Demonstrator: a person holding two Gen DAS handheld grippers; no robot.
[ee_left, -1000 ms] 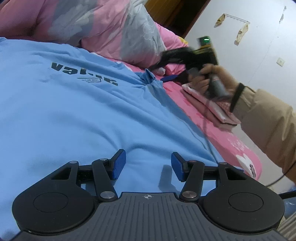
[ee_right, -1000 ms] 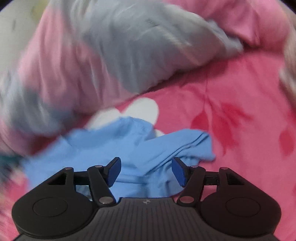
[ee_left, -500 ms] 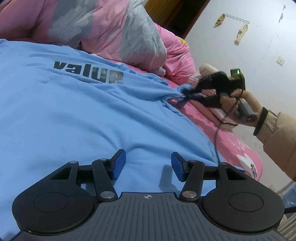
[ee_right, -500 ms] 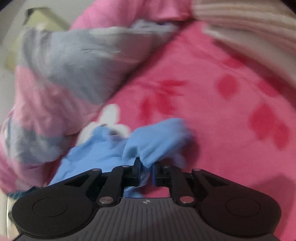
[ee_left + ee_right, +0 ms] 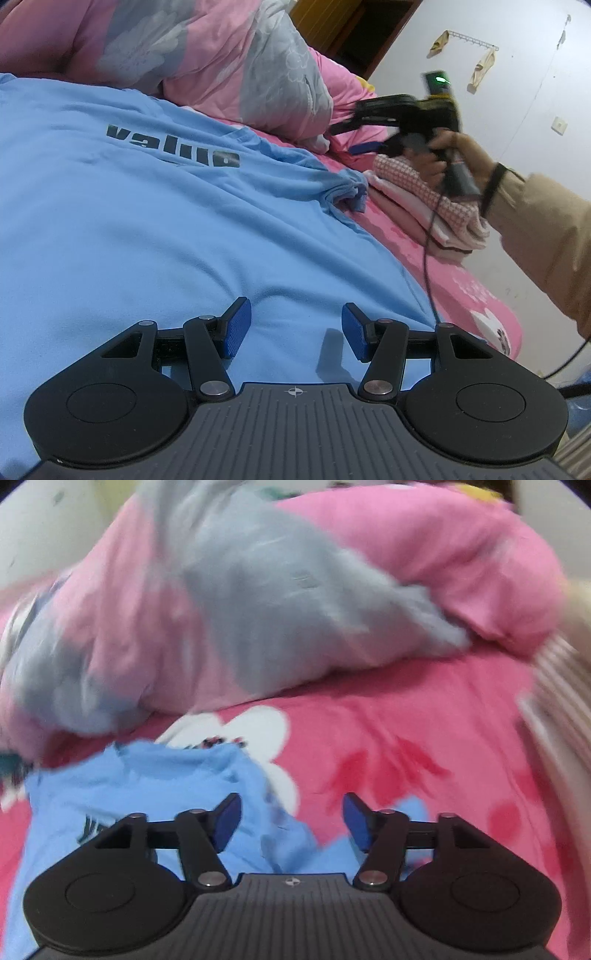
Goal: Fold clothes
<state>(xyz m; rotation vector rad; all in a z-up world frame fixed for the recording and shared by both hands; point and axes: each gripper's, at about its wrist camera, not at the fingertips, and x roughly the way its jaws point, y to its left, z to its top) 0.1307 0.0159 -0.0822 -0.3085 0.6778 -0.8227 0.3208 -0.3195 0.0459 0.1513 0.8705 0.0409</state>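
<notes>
In your left wrist view, your left gripper (image 5: 296, 328) sits at the bottom centre of the frame with its blue pads (image 5: 236, 328) spread wide and nothing between them. Directly under and beyond it the blue T-shirt (image 5: 155, 221) lies spread flat on the bed, filling the left and middle of the frame, with dark lettering (image 5: 173, 146) across it toward the upper left. Its short sleeve (image 5: 345, 190) lies bunched at mid-frame, on the pink bedsheet (image 5: 461, 291) that runs down the right side. Just past the sleeve is a stack of folded clothes (image 5: 424, 199), pale pink and checked. Above that stack, in the upper right, your right hand (image 5: 448, 155) holds the right gripper (image 5: 354, 138) in the air, clear of the sleeve, with its fingers apart. A pink and grey quilt (image 5: 221, 62) is heaped across the top of the frame.

In your right wrist view, which is motion-blurred, the right gripper (image 5: 291, 821) sits at the bottom centre, pads parted and empty. The T-shirt (image 5: 166, 790) lies below and to the lower left of it, one rumpled edge showing between the fingers. Beyond it the bedsheet (image 5: 424, 716), with a white flower print, crosses mid-frame, and the quilt (image 5: 258, 602) fills the top.
</notes>
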